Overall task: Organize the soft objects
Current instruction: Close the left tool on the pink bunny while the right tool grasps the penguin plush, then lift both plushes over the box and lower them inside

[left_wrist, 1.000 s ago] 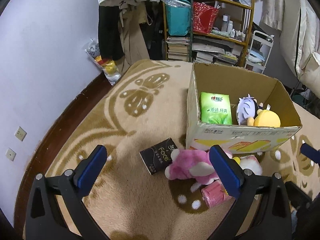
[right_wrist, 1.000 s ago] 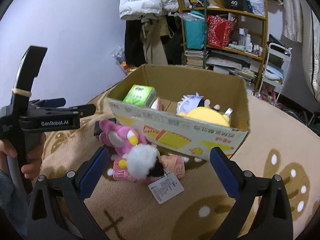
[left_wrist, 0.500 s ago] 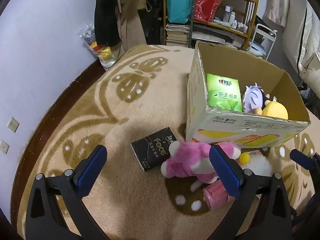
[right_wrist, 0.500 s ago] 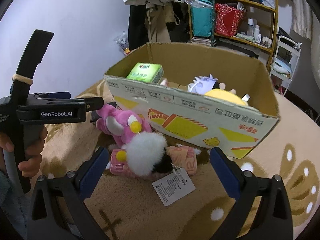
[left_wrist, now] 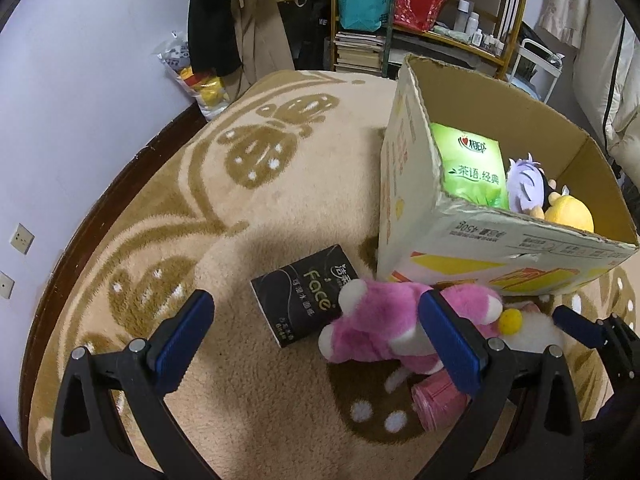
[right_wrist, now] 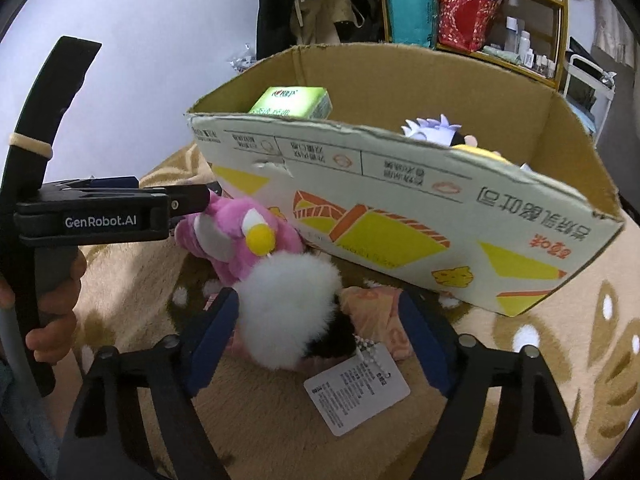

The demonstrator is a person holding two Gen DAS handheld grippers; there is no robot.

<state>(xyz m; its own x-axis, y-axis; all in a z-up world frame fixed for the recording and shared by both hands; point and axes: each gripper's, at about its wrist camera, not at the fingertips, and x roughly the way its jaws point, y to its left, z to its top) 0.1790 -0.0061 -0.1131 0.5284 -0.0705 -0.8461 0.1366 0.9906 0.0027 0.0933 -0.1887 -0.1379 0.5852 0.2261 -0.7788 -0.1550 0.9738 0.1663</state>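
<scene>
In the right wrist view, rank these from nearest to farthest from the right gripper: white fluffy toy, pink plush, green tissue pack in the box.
1. White fluffy toy, between the closing right gripper jaws.
2. Pink plush, just beyond, to the left.
3. Green tissue pack, farthest, inside the cardboard box.

we've got the cardboard box (left_wrist: pixel 404 216) on the rug (left_wrist: pixel 240 208), tissue pack (left_wrist: pixel 472 170) inside, plush toy (left_wrist: pixel 380 326) in front, shelf (left_wrist: pixel 440 36) behind

rug (left_wrist: pixel 248 216): tan with brown shapes | on it: box (left_wrist: pixel 404 208) at right, black pack (left_wrist: pixel 300 300) middle, pink toy (left_wrist: pixel 380 328) lower right
</scene>
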